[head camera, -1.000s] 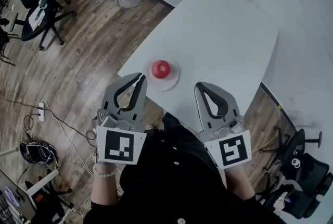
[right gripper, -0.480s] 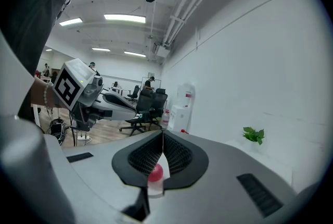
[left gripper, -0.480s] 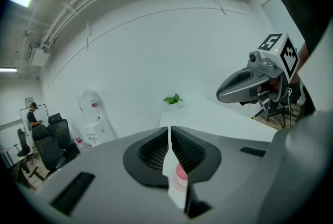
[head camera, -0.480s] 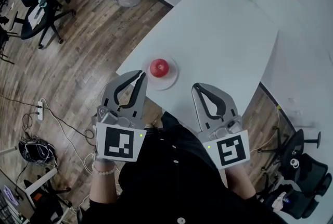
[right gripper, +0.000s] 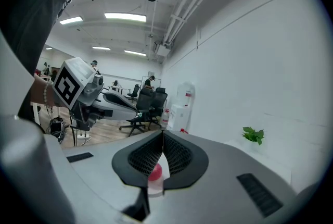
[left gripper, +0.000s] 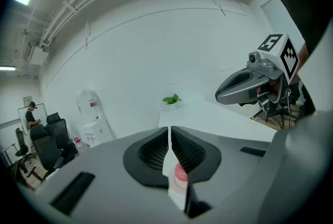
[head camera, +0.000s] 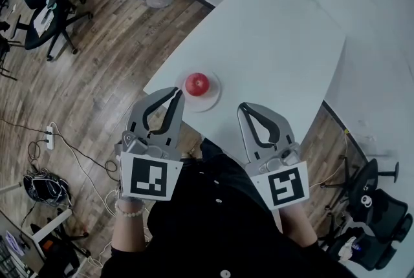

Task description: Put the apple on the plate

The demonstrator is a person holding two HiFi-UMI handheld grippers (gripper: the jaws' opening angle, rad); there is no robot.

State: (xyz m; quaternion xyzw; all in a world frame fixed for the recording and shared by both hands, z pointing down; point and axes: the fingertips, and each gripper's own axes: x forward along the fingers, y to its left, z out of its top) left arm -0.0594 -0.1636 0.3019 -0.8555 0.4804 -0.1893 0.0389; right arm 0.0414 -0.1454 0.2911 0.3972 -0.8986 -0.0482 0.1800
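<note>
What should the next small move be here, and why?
Probably none: the apple already sits on the plate, and the left gripper and right gripper are shut, empty and apart from it. I'd just draw both back.

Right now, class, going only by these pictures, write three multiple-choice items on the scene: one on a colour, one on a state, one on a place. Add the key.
1. What colour is the flat table top?
A. white
B. green
C. black

2. How do the jaws of the left tool and the right tool stand?
A. wide apart
B. together, empty
C. clamped on fruit

3. Where is the round red apple?
A. in the left tool
B. on the bare table top
C. on the pale round plate

Key: A, the table top is plain white. B, each gripper view shows its jaws meeting on nothing. C, the apple sits in the plate's middle.
</note>
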